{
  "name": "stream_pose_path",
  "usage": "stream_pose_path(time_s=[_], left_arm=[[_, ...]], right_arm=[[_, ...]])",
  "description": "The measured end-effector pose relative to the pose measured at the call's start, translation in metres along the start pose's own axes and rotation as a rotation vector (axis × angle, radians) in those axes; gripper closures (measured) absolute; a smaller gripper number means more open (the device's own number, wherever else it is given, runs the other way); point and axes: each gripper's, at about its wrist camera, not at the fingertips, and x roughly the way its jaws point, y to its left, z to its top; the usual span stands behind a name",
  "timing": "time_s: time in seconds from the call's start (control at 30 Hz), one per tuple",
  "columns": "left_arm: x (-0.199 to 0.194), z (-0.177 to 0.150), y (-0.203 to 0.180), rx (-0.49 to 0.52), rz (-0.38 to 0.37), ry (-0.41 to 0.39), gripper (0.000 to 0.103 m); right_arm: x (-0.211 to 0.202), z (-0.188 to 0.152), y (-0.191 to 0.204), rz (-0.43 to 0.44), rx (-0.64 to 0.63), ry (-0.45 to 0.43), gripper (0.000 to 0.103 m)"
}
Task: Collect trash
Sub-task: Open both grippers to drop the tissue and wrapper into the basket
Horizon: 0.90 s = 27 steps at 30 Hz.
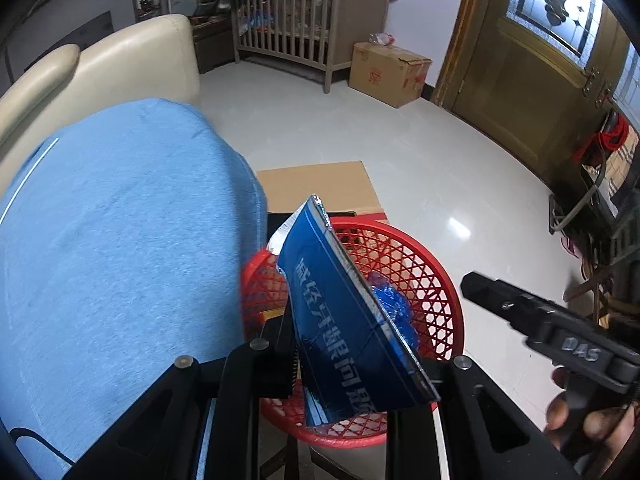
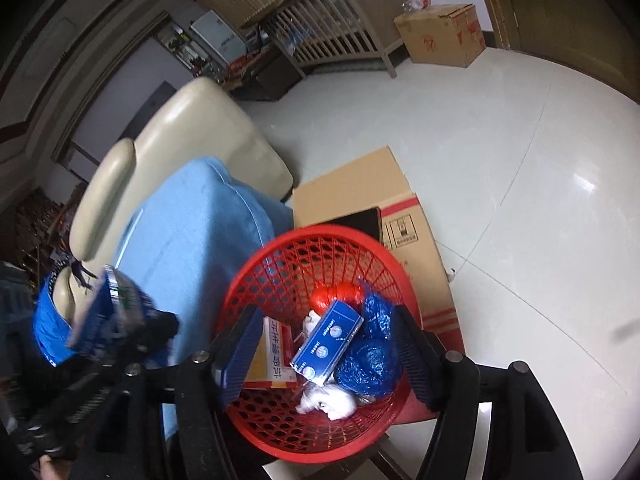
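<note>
Left hand-held gripper (image 1: 344,364) grips blue box (image 1: 344,312) above red basket (image 1: 436,280) rim

A cream leather sofa (image 2: 208,136) with a light blue cover (image 1: 120,240) stands by flattened cardboard (image 2: 360,188) on the glossy white floor (image 1: 440,168). Farther back are a wooden crib (image 1: 296,28), a cardboard box (image 1: 388,72) and a brown door (image 1: 532,72).

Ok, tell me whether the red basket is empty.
Not empty: the red basket holds a blue box, crumpled blue plastic and other trash.
</note>
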Motion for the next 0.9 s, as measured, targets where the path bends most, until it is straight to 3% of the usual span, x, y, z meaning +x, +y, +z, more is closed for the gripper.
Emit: stream_pose_path(time_s=[0.4, 0.47, 0.5, 0.53, 0.9], left_arm=[[0.021, 0.005, -0.015, 0.033, 0.003, 0.028, 0.080], [0.026, 0.007, -0.016, 0.025, 0.011, 0.042, 0.062], [0.027, 0.008, -0.015, 0.019, 0.015, 0.048, 0.035], [0.027, 0.009, -0.013, 0.016, 0.025, 0.044, 0.021], [-0.009, 0.003, 0.012, 0.006, 0.060, -0.024, 0.020]], right_arm=[[-0.027, 0.010, -0.012, 0.040, 0.057, -0.068, 0.033], [-0.030, 0.011, -0.013, 0.042, 0.059, -0.075, 0.033], [-0.031, 0.012, -0.013, 0.044, 0.062, -0.081, 0.032], [-0.033, 0.013, -0.013, 0.048, 0.064, -0.085, 0.031], [-0.048, 0.017, 0.007, 0.054, 0.026, -0.136, 0.030]])
